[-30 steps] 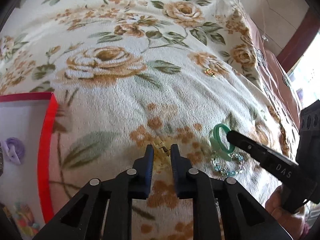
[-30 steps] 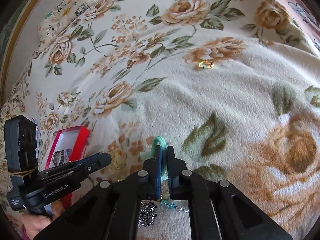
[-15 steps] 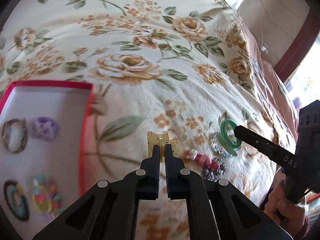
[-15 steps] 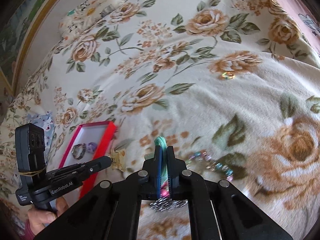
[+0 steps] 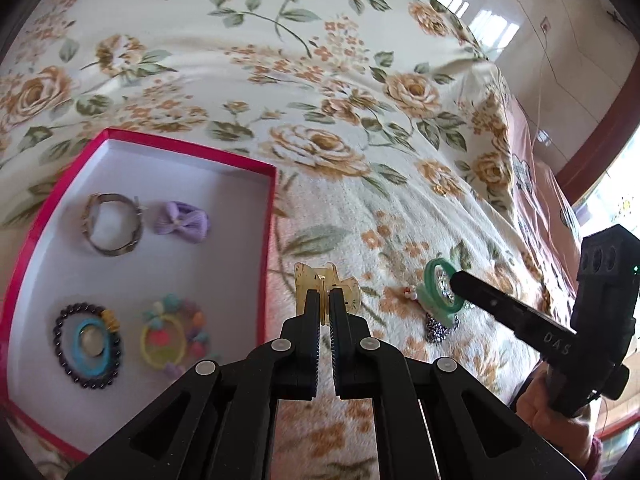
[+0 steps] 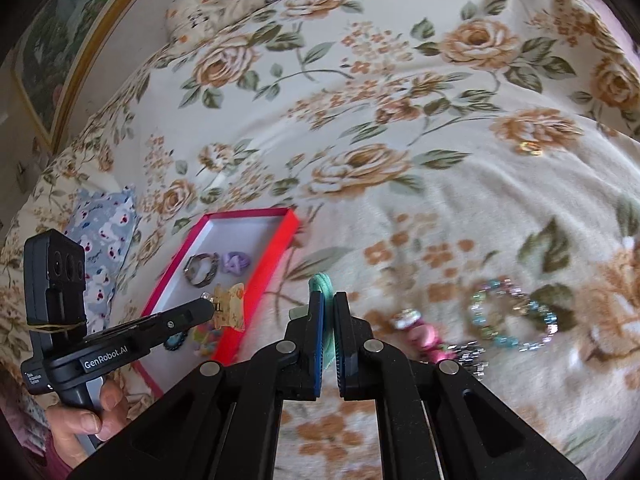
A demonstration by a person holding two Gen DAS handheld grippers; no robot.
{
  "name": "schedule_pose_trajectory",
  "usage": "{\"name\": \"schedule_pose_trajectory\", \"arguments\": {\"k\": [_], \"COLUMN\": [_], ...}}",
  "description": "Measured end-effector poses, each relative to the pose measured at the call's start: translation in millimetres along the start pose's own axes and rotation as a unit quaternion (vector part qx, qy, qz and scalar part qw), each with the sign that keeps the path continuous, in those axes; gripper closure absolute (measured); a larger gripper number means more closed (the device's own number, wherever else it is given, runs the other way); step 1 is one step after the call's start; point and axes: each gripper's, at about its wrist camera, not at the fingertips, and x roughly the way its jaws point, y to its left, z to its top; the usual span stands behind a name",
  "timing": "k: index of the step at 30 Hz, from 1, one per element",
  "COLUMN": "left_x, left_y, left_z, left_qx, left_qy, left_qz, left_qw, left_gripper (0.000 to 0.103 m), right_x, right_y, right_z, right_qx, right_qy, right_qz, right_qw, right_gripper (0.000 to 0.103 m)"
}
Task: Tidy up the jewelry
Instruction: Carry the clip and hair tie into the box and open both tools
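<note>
My left gripper (image 5: 325, 294) is shut on a gold butterfly hair clip (image 5: 326, 282) and holds it in the air just right of the red box (image 5: 269, 216); the clip also shows in the right wrist view (image 6: 230, 306). My right gripper (image 6: 328, 300) is shut on a green ring-shaped piece (image 6: 325, 284), also seen in the left wrist view (image 5: 438, 294). The box holds a metal bracelet (image 5: 112, 222), a purple bow (image 5: 182, 222), a dark bead bracelet with a blue ring (image 5: 88, 344) and a colourful hair tie (image 5: 172, 336).
On the floral blanket (image 6: 400, 184) lie a blue bead bracelet (image 6: 512, 316), pink beads (image 6: 424, 338), a silver chain (image 6: 472, 356) and a small gold ring (image 6: 530, 147) farther off. A blue patterned pillow (image 6: 104, 236) lies left of the box.
Both grippers have lifted off the blanket with their pieces. The left gripper closed on the gold clip and moved left toward the box, which has come fully into view.
</note>
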Motion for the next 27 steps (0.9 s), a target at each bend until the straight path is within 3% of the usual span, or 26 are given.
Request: {"name": "schedule_pose_trajectory", "arguments": {"k": [11,27], "left_x": [-34,-76], "left_y": [22,85], "left_z": [-6,-18], "left_qx": [-0.014,-0.081], "left_qy": [-0.021,-0.051], "left_qz": [0.017,0.056], "left_qw": [0.9995,0.9939], "left_gripper": [0.1,0.1], "right_x": [13,55], "right_y": [35,100], "right_z": [-3,-3], "right_qx": [-0.026,-0.072], "right_qy": [0.012,0.036], "right_qz": [0.024,0.066], "right_qw": [0.999,0.995], "right_gripper": [0.099,0.099]}}
